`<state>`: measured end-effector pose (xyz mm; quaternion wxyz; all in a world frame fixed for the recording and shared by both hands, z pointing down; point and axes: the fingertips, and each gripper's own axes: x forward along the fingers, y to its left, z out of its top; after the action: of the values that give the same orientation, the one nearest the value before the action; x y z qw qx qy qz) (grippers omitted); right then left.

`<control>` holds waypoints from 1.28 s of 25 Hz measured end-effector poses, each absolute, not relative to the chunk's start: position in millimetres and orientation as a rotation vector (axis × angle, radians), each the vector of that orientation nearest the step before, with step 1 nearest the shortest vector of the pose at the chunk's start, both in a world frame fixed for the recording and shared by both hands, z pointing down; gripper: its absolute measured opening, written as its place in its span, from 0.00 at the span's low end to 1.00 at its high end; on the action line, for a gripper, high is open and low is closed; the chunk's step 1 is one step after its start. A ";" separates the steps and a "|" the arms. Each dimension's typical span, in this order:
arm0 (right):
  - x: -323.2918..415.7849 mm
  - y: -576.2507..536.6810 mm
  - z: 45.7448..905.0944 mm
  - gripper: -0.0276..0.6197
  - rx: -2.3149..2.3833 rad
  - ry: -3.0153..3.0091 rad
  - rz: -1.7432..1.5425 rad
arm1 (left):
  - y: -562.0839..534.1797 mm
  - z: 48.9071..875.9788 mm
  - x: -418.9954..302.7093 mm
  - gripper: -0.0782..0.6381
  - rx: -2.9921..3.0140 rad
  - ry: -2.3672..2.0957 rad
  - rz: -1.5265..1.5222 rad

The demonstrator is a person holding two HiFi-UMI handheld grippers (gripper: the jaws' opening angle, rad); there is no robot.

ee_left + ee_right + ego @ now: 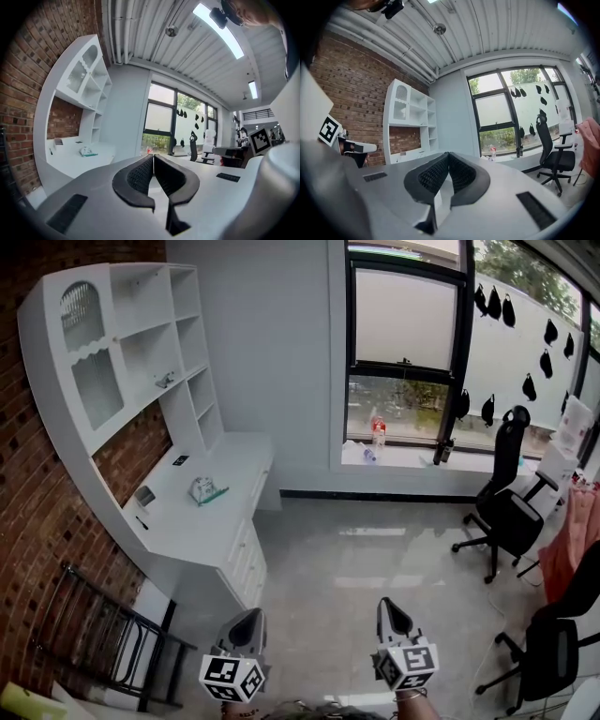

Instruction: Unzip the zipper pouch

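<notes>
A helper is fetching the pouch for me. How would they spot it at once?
Against the brick wall stands a white desk with shelves above. The pouch lies about midway along the desktop: small, pale, and the only thing there with a teal edge; the other items are dark or grey.

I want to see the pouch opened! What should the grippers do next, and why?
Probably step toward the white desk, where a small white-and-teal thing, likely the pouch, lies. The left gripper and right gripper are both shut, empty and far from it.
</notes>
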<state>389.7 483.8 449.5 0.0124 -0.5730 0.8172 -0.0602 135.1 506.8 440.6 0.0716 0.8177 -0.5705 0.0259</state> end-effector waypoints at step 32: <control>332.5 463.9 458.8 0.63 -1.451 2.816 -0.128 | 506.1 449.0 135.3 0.73 2.490 -1.699 0.101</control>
<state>332.5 463.9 458.8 -0.0145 -0.4577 0.8881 -0.0403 135.3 506.1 449.0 0.0628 0.8238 -0.5623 0.0335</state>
